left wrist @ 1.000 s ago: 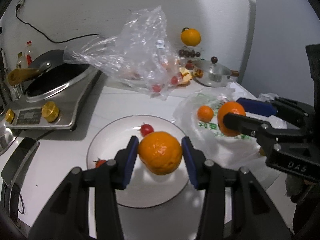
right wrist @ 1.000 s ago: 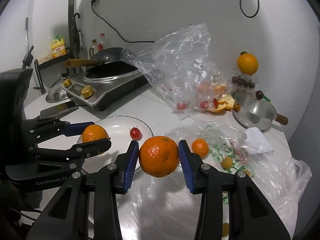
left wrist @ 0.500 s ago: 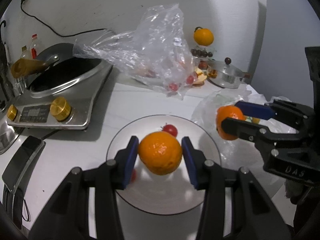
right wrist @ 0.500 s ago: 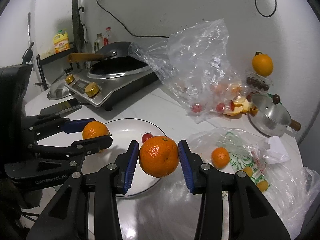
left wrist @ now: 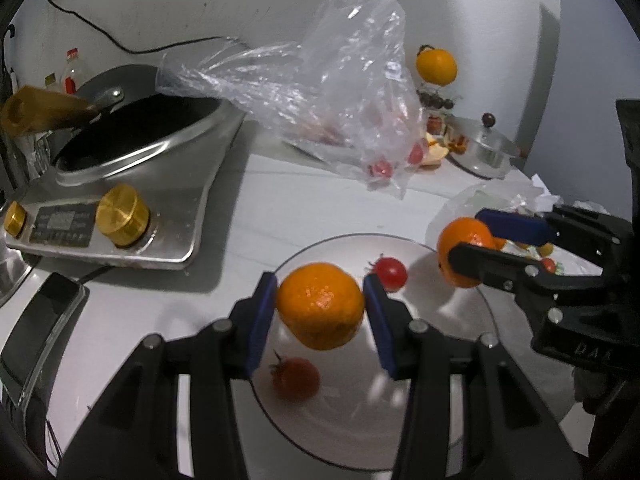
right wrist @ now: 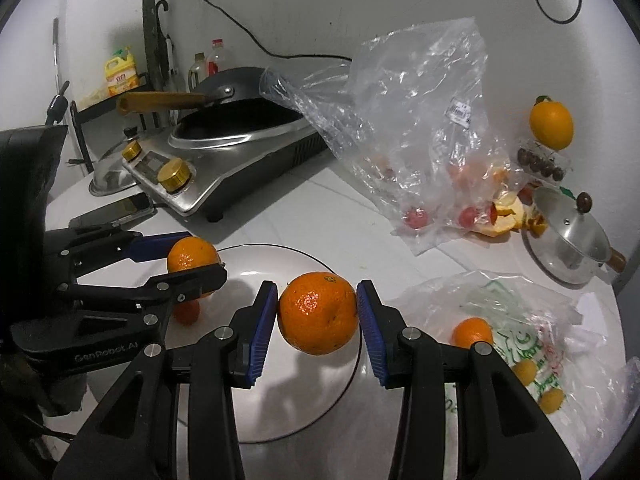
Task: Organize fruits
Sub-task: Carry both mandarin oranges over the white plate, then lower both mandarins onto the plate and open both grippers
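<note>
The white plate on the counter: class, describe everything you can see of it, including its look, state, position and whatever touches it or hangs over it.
The white plate is round, shallow and glossy, with a thin dark rim; it looks ceramic. It lies flat on the pale counter, in front of the cooker. Two cherry tomatoes rest on it: one near the far edge, one nearer the middle. The left gripper and right gripper each hold an orange above it, not touching. A crumpled plastic bag lies beside it.

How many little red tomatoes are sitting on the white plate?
2. One small red tomato lies near the far rim of the round white plate; the other small red tomato lies nearer, under the left gripper. The held oranges may hide more.
</note>
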Tool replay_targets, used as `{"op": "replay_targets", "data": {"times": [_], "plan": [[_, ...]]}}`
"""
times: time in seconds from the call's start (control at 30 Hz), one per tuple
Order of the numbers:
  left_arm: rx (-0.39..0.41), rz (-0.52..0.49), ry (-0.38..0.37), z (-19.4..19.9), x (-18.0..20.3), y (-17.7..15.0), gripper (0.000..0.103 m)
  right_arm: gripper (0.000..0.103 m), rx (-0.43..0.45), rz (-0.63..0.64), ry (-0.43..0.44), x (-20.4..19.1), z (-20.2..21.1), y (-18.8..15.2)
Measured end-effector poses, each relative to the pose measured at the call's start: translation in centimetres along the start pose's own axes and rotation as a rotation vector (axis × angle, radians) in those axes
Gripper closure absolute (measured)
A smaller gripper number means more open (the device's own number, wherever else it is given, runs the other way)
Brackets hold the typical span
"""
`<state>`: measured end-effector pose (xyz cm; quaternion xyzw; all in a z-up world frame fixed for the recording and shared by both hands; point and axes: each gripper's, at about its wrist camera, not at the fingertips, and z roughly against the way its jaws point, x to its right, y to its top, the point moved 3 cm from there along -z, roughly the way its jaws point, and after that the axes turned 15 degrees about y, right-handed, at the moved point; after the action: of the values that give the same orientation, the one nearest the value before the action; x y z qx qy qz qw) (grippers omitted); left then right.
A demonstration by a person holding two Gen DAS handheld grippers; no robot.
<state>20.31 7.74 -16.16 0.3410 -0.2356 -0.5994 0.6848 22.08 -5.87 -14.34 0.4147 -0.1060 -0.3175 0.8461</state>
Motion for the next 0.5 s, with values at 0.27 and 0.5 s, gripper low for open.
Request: {"op": "replay_targets", "data": {"times": [0.27,0.5], "plan": [[-0.044,0.003,-0.006,-2.1,-0.6,0.1,0.057,0.059,-0.027,-0.011,0.031,0.6,-2.9,0.4],[-0.077,0.032,-0.015,-2.9,-1.3,-0.3,0.057,0.059,-0.029,0.005,0.066,0.0,-4.8,1.2]]}}
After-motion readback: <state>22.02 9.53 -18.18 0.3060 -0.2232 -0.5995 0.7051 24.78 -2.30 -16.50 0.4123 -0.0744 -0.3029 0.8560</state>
